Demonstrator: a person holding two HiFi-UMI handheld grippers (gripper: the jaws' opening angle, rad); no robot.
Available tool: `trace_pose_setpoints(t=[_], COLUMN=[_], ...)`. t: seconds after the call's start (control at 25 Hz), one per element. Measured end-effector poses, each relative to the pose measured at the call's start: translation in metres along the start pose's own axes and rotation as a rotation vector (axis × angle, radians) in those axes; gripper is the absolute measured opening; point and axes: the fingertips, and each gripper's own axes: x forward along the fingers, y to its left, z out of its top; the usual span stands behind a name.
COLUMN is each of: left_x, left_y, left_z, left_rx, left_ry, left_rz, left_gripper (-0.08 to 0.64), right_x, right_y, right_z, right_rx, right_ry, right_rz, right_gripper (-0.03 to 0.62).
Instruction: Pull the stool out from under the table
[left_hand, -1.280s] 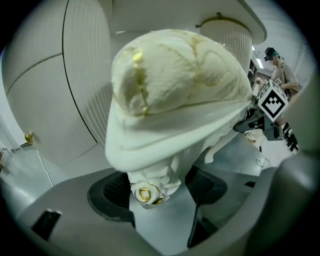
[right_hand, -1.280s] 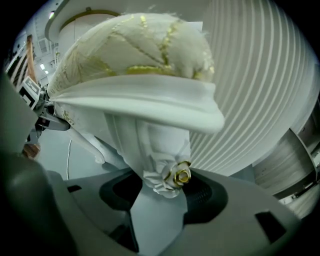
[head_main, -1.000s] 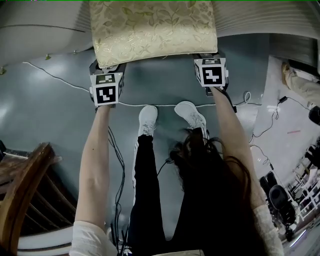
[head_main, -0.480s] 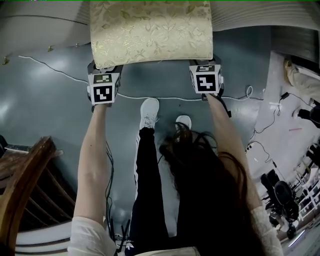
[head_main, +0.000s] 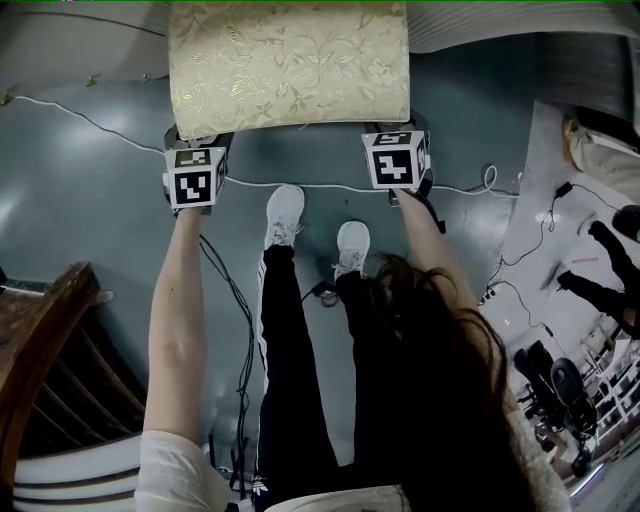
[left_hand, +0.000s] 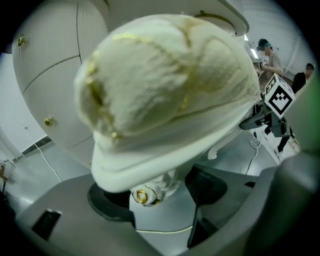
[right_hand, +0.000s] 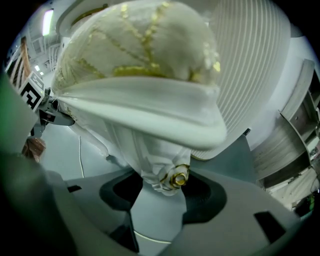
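Left tongs (left_hand: 159, 196) are clamped on the front-left leg (left_hand: 150, 186) of the stool (head_main: 290, 65), just under the cushion. The stool stands upright on the grey floor (head_main: 90, 220) ahead of the person's shoes (head_main: 285, 215), long axis left-right, long side facing the person. Right tongs (right_hand: 161, 194) are clamped on the front-right leg (right_hand: 167, 172), jaws fairly wide.

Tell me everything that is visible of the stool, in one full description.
The stool has a rectangular padded seat in cream fabric with a gold leaf pattern, on a white carved frame with gold knobs at the near corners. It stands upright on the grey floor, ahead of the person's shoes. The left tool and the right tool each clamp one near corner.
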Motion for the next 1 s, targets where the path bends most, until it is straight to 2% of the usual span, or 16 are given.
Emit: trace_pose_setpoints(t=[0.28,0.52,0.64,0.84,1.0], left_x=[-0.003,-0.017,-0.017,-0.011,-0.014], left_y=[0.001,-0.01,-0.01,-0.011,-0.011], left_z=[0.002,-0.009,-0.009,0.0,-0.009], left_rx=[0.008,-0.052,-0.068,-0.09,-0.094], left_ry=[0.023,0.122,0.093,0.009,0.022], left_rz=[-0.006,-0.022,-0.028,0.023,0.017], left_gripper=[0.341,0.341,0.339,0.339,0.339], right_x=[-0.003,-0.015,-0.018,-0.006,-0.009], right_y=[0.002,0.001,-0.002,-0.014,-0.006], right_z=[-0.002,-0.008,-0.006,0.012,0.003], right_rx=[0.006,-0.033,-0.041,-0.089,-0.084], right_ry=[0.024,0.16,0.152,0.051,0.088], right_rz=[0.012,0.077,0.062,0.033,0.044], right_gripper=[0.253,0.253,0.253,0.253,0.252])
